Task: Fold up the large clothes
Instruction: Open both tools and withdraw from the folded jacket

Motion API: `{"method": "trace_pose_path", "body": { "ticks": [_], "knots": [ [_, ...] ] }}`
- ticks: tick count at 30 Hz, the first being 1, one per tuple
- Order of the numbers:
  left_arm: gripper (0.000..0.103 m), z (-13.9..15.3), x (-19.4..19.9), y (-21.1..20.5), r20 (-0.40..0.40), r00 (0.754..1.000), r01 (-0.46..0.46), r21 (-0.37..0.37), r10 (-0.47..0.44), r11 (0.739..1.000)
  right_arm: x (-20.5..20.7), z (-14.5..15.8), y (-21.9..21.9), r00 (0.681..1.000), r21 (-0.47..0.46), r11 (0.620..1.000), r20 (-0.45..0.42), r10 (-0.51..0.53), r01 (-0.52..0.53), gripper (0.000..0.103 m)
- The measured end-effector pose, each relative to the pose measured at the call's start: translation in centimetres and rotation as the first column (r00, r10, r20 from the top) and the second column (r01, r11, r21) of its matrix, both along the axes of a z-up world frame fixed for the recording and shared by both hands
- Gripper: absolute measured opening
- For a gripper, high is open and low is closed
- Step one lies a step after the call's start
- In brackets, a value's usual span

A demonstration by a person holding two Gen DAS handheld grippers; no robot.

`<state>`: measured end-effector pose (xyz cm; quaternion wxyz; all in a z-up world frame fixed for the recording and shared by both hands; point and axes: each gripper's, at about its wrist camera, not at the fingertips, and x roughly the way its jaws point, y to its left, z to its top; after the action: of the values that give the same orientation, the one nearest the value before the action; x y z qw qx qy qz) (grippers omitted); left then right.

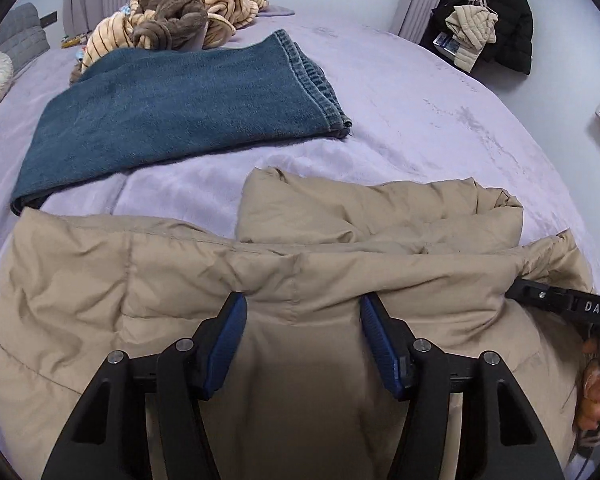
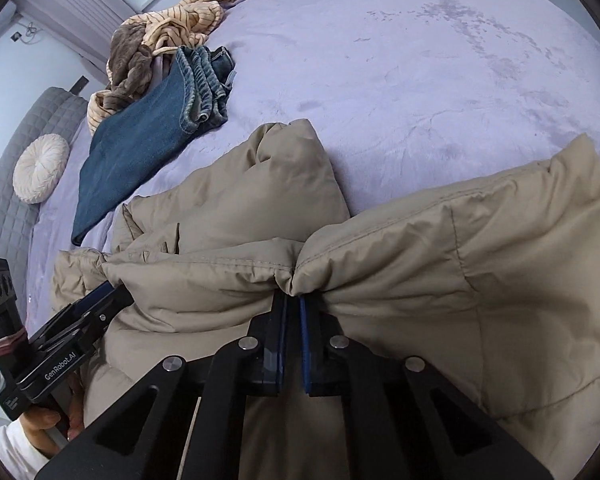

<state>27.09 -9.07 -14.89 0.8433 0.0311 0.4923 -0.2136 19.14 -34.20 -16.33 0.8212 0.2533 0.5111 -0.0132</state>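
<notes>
A puffy beige jacket [image 1: 140, 280] lies across the near part of a lilac bed [image 1: 420, 100], with one sleeve folded over its top. My left gripper [image 1: 302, 300] is closed on a thick fold along the jacket's upper edge, and the fabric fills the wide gap between its blue pads [image 1: 228, 332]. To its right, the right gripper [image 1: 514, 286] bites the same edge. In the right wrist view the right gripper [image 2: 292, 298] is shut on a thin pinch of the jacket [image 2: 500, 260], which puckers at the tips. The left gripper [image 2: 108, 290] shows at the lower left, held by a hand.
Folded blue jeans [image 1: 172, 108] lie beyond the jacket. A heap of striped and brown clothes [image 1: 180, 12] sits behind them. A round white cushion [image 2: 40, 168] leans on the grey headboard [image 2: 4, 220]. Dark coats [image 1: 496, 20] hang by the far wall. Bare lilac cover [image 2: 380, 60] stretches right.
</notes>
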Motion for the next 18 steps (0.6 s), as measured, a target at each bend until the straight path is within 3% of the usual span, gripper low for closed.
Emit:
{"method": "trace_pose_path", "body": {
  "ticks": [4, 8, 11, 13, 18],
  "knots": [
    [0.062, 1.1, 0.7, 5.6, 0.072, 0.995, -0.079, 0.085, 0.073, 0.993, -2.5, 2.0, -3.6, 0.997, -0.096, 0.992, 0.007, -0.077, 0.077, 0.010],
    [0.062, -1.4, 2.7, 11.2, 0.036, 0.978, -0.208, 0.120, 0.205, 0.971, -4.2, 0.6, -8.2, 0.982, -0.140, 0.974, -0.040, -0.185, 0.178, 0.009],
    [0.063, -3.7, 3.6, 11.6, 0.007, 0.972, -0.233, 0.091, 0.234, 0.968, -4.0, -1.8, -9.6, 0.973, -0.119, 0.969, -0.059, -0.222, 0.214, 0.007],
    [0.064, -4.5, 3.9, 10.6, 0.026, 0.973, -0.232, 0.110, 0.230, 0.966, -3.3, -2.8, -9.5, 0.972, -0.142, 0.966, -0.057, -0.228, 0.218, 0.007],
    [0.066, -4.8, 4.1, 9.2, 0.050, 0.972, -0.234, 0.157, 0.229, 0.960, -2.6, -2.9, -8.9, 0.972, -0.188, 0.959, -0.062, -0.226, 0.211, 0.007]
  ]
}}
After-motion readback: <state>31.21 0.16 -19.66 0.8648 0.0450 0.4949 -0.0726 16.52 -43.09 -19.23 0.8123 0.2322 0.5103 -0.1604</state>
